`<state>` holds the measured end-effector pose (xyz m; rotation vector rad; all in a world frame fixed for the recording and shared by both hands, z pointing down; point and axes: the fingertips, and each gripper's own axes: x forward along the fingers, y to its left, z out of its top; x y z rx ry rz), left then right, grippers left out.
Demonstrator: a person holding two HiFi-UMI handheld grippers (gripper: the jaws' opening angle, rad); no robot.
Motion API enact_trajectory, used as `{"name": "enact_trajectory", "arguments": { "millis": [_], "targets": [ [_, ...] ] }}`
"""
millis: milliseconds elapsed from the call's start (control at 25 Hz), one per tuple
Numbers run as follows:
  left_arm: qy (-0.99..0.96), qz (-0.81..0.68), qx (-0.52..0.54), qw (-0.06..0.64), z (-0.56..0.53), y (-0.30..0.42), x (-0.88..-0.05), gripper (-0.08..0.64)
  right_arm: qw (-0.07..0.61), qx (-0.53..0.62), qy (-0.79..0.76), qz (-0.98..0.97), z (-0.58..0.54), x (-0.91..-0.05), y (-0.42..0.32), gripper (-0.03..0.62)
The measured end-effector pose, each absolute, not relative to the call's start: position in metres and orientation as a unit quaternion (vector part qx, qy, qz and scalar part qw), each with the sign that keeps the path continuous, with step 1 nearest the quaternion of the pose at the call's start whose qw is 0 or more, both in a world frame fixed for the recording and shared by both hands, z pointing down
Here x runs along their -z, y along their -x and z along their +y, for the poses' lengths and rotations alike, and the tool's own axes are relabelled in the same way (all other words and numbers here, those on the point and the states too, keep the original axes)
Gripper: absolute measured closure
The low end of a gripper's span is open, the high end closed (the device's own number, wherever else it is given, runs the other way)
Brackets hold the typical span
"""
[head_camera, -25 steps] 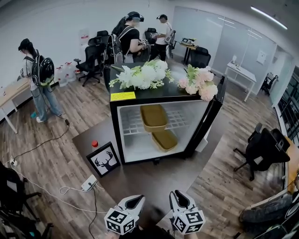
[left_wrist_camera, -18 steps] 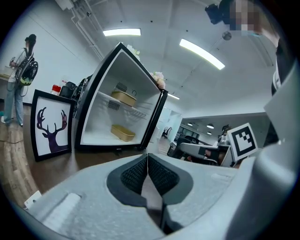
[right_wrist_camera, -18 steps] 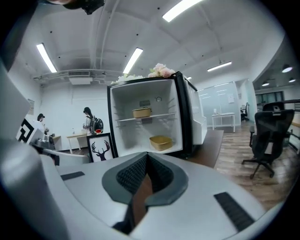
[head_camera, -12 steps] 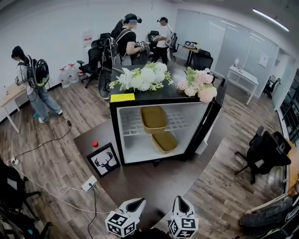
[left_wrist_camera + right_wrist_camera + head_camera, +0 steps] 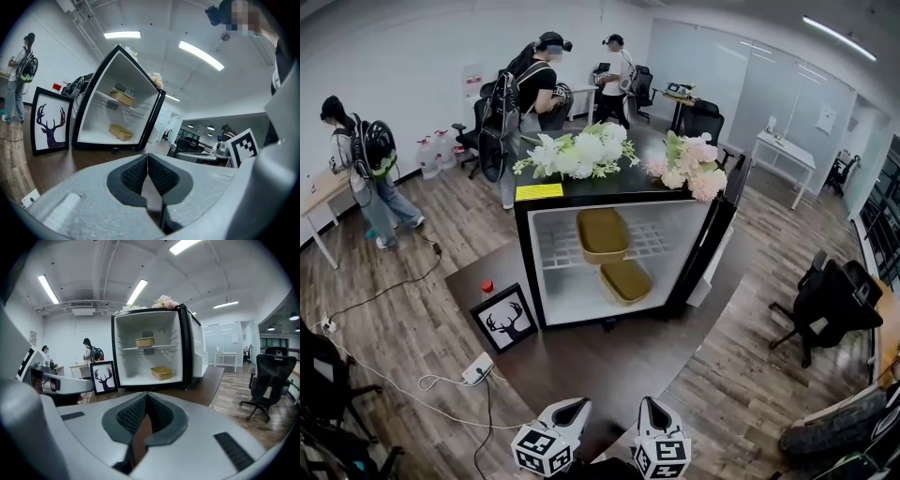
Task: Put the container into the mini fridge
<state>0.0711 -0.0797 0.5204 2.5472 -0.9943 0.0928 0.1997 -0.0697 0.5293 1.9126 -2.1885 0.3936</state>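
Dark bench (image 5: 581,366) carries the open mini fridge (image 5: 528,272). One container (image 5: 601,234) sits on its shelf, another (image 5: 625,280) on its floor below. The left gripper (image 5: 570,407) and right gripper (image 5: 650,407) hover near the person, jaws closed and empty. Placement looks finished; any door (image 5: 724,230) closing should be gentle.

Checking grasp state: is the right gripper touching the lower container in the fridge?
Apart. The right gripper view shows the right gripper with its jaws together on nothing, and the lower container lying far ahead of them on the floor of the mini fridge.
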Motion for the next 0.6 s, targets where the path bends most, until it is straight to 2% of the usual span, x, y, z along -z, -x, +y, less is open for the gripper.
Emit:
{"name": "enact_trajectory", "arguments": {
  "millis": [600],
  "targets": [
    [-0.916, -0.351, -0.041, 0.191, -0.0716, -0.0817, -0.5203, 0.551, 0.111, -0.13, -0.652, -0.739, -0.0592, -0.5331, -0.209, 0.586]
  ]
}}
